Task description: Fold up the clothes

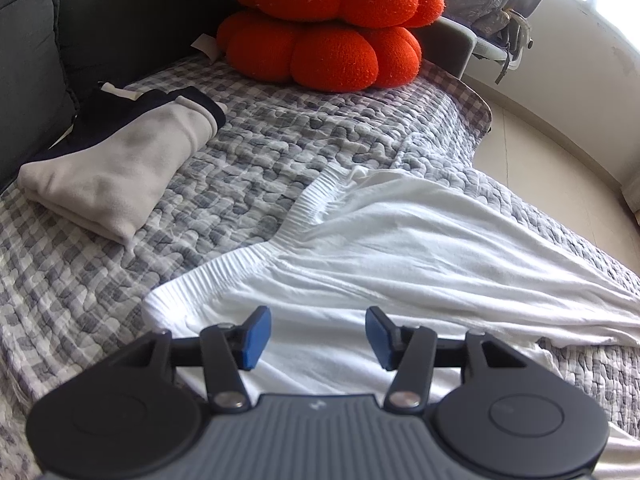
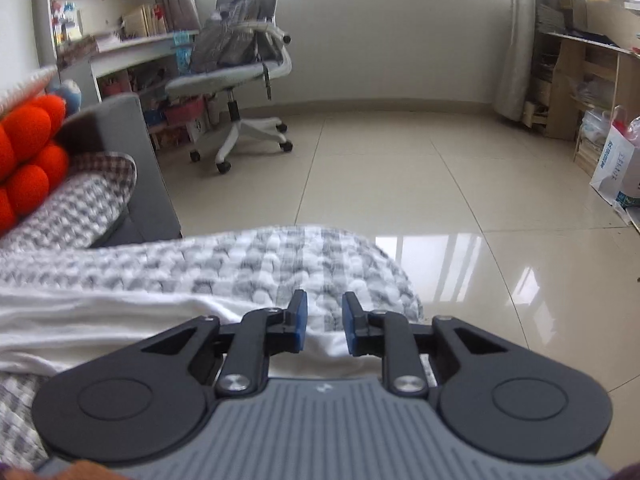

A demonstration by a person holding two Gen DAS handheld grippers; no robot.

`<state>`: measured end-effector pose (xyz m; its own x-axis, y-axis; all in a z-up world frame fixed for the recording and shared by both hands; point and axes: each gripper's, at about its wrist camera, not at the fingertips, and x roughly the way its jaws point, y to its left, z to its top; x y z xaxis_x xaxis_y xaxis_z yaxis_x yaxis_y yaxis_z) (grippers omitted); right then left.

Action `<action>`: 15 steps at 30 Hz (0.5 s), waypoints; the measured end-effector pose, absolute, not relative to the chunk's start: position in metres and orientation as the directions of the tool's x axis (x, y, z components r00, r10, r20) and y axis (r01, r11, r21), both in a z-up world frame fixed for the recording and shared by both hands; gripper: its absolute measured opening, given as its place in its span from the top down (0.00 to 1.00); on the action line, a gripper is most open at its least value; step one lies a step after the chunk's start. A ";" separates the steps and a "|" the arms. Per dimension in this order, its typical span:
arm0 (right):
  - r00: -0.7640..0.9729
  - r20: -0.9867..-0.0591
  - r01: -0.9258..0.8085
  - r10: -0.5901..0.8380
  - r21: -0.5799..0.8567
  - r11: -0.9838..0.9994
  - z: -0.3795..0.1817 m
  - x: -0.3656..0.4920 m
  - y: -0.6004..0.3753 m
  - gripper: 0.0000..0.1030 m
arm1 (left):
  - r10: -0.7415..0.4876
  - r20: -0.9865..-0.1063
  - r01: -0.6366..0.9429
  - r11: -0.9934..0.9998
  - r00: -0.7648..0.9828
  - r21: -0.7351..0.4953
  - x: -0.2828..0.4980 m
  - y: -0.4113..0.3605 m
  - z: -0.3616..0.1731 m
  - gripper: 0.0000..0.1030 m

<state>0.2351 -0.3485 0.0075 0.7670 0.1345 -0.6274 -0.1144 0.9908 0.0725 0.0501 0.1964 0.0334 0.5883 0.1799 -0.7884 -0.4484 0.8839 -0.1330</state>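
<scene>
A white garment (image 1: 400,248) with a ribbed elastic waistband (image 1: 256,256) lies spread across a grey checked quilt (image 1: 280,140) on a sofa. My left gripper (image 1: 318,316) hovers just over the cloth below the waistband, its blue pads (image 1: 256,336) wide apart with nothing between them. In the right wrist view the white garment (image 2: 100,320) runs in from the left to the quilt's edge (image 2: 260,256). My right gripper (image 2: 325,300) sits over that end of the cloth, its pads (image 2: 299,320) a narrow gap apart and not pressing on the fabric.
A folded beige and navy garment (image 1: 112,172) rests on the quilt at the left by the dark sofa back (image 1: 80,20). Orange cushions (image 1: 328,20) are stacked at the far end. Beyond the sofa edge are tiled floor (image 2: 440,184), an office chair (image 2: 240,60) and a paper bag (image 2: 616,168).
</scene>
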 end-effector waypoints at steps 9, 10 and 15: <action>0.732 -0.663 -0.192 0.158 0.022 0.981 0.007 0.219 -0.353 0.73 | 0.165 -0.788 -0.440 0.886 0.593 -0.146 0.051 0.197 0.034 0.48; 0.731 -0.664 -0.206 0.159 0.007 0.979 0.006 0.218 -0.351 0.72 | 0.165 -0.788 -0.438 0.887 0.594 -0.145 0.051 0.196 0.034 0.48; 0.749 -0.651 -0.221 0.123 -0.071 0.973 0.004 0.216 -0.336 0.70 | 0.170 -0.786 -0.434 0.890 0.595 -0.136 0.051 0.193 0.034 0.48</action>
<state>0.2164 -0.3360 0.0038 0.7487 0.1227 -0.6514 -0.2213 0.9726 -0.0711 0.0509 0.1933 0.0343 0.5947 0.1704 -0.7857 -0.4344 0.8904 -0.1357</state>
